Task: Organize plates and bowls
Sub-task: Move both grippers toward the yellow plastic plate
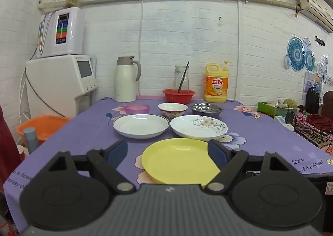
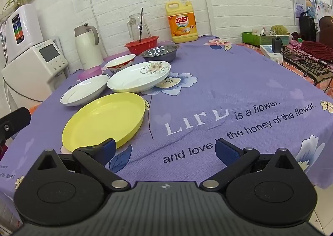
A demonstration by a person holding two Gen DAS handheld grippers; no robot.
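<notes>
We held left gripper (image 1: 167, 150) and right gripper (image 2: 165, 149) jaws apart, empty | yellow plate (image 1: 179, 161) nearest; beyond it white plate (image 1: 141, 125), floral plate (image 1: 198, 126) | bowls (image 1: 172, 109) behind them | risk: thin rim slipping, neighbours knocked.

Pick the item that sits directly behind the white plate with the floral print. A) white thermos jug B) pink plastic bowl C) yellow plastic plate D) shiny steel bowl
D: the round shiny steel bowl sits just past the far rim of the white ceramic plate with the floral print, on the purple flowered tablecloth.
</notes>
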